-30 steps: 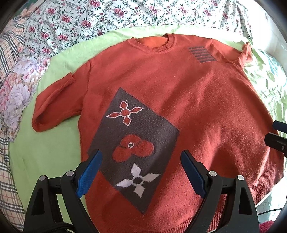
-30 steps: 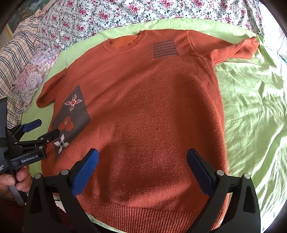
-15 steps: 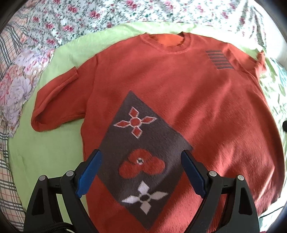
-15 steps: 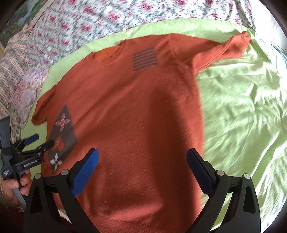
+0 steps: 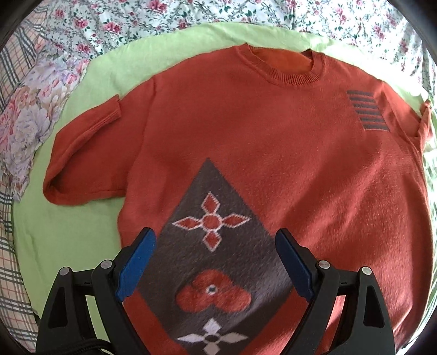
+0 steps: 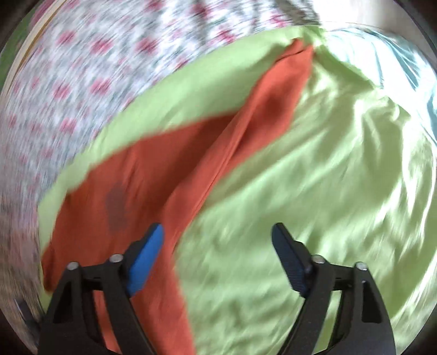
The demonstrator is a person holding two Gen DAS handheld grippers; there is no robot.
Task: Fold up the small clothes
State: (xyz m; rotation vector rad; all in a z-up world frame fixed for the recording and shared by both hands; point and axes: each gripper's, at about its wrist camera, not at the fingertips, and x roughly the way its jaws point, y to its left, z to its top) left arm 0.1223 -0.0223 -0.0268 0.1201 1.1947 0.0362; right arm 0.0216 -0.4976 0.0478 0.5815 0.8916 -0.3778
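Left wrist view: an orange knitted sweater (image 5: 273, 142) is seen spread flat, front up, on a light green sheet (image 5: 68, 234), with floral bedding (image 5: 191, 13) beyond the collar. A grey diamond panel (image 5: 218, 273) with 3 flower motifs lies between the fingers of the left gripper (image 5: 215, 262), which hangs above it wide open, with nothing held. 1 short sleeve (image 5: 84, 161) lies out to the side.

Right wrist view, heavily blurred: the right gripper (image 6: 218, 256) is seen over the sweater's side edge, where the other sleeve (image 6: 273, 90) stretches away across the sheet. Its jaws have just been closing but remain well apart, with nothing between them.

No fold appears begun. The approach to the first grasp seems in hand; next, the sleeve or side edge would likely need pinching and carrying inward.
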